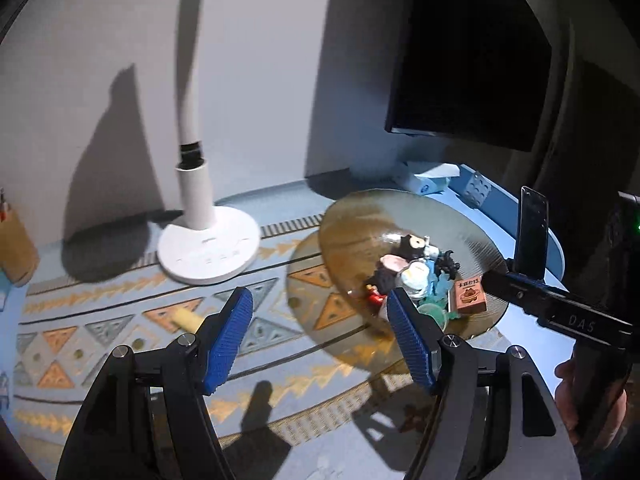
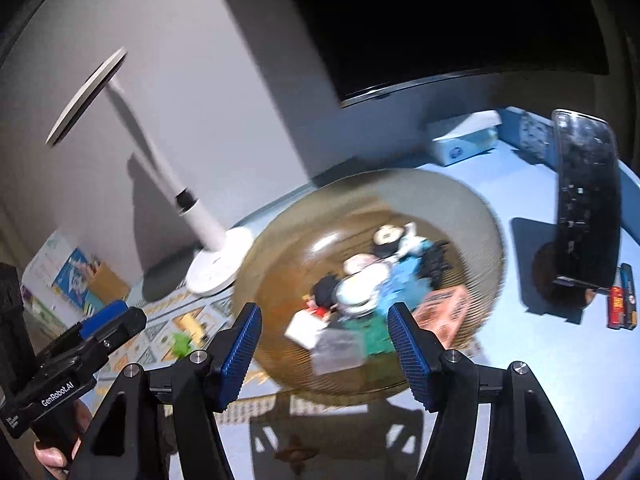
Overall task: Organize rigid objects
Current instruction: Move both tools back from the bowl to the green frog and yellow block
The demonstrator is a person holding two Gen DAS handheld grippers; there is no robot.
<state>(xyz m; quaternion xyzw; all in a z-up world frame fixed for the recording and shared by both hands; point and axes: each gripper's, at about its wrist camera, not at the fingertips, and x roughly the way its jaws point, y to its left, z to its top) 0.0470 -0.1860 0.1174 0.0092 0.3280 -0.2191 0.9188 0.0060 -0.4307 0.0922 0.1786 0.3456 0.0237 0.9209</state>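
Observation:
A translucent brown bowl [image 1: 352,224] holds a heap of small toys: a black figure [image 1: 410,245], a white and blue toy [image 1: 416,276], an orange box [image 1: 471,295]. In the right wrist view the bowl [image 2: 476,216] is blurred, with the toys [image 2: 360,288] heaped inside. A yellow block [image 1: 186,318] and coins lie on the patterned mat [image 1: 120,320]. My left gripper [image 1: 322,336] is open and empty above the mat, left of the bowl. My right gripper [image 2: 324,350] is open and empty over the bowl's near rim.
A white desk lamp [image 1: 208,248] stands behind the mat. A dark monitor [image 1: 472,60] hangs at the back right. A tissue box [image 2: 464,140] and a phone on a stand [image 2: 586,208] sit on the blue desk. A green toy [image 2: 182,342] lies on the mat.

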